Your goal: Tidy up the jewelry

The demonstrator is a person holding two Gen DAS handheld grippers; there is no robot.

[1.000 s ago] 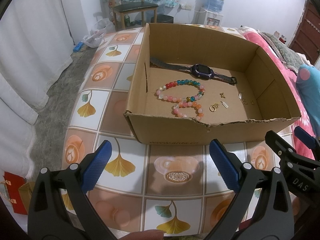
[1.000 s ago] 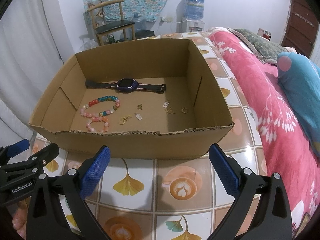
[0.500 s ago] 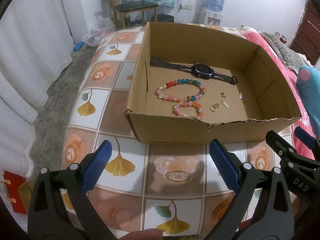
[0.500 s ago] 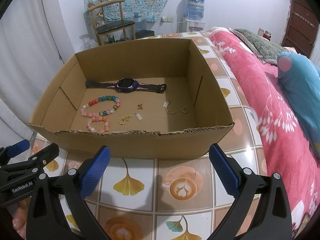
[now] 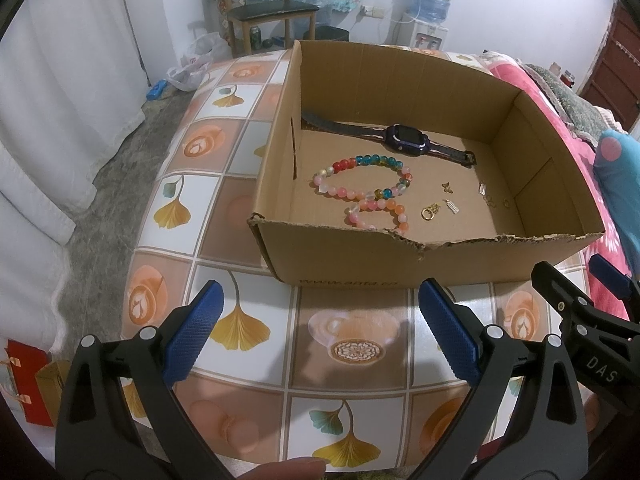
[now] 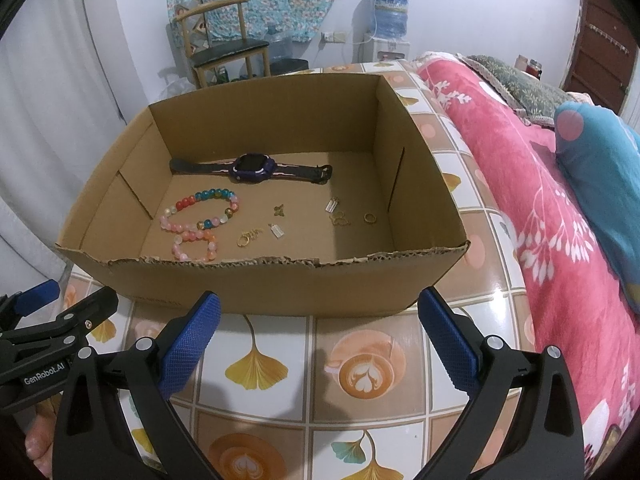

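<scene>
On the floor of an open cardboard box (image 6: 256,288), several pieces of jewelry lie spread out. Toward the far wall lies a dark purple smartwatch (image 6: 253,167) with its strap stretched flat. Nearer, on the left side, sits a multicoloured bead bracelet (image 6: 200,210) of red, teal, yellow and pink glassy beads, and touching its near edge is a smaller pink and orange bead bracelet (image 6: 195,245), partly hidden behind the box's ragged front rim. To the right of the bracelets lie small gold pieces: a gold ring with a charm (image 6: 246,239), a small butterfly-shaped charm (image 6: 279,210), a little rectangular tag pendant (image 6: 276,230), another silver-toned tag (image 6: 332,204) with a tangle of thin gold loops (image 6: 340,219) just beside it, and a plain gold ring (image 6: 369,217) nearest the right wall. The pieces are too small to tell finer detail.

The box stands on a table (image 6: 280,364) covered in a tiled cloth printed with ginkgo leaves and coffee cups, beside a pink floral blanket (image 6: 532,208).

Both claws hover over the table just in front of the box, outside it and touching nothing. The left gripper (image 5: 320,330) has its blue pads spread wide, and the right gripper (image 6: 318,338) is likewise spread wide and empty.
</scene>
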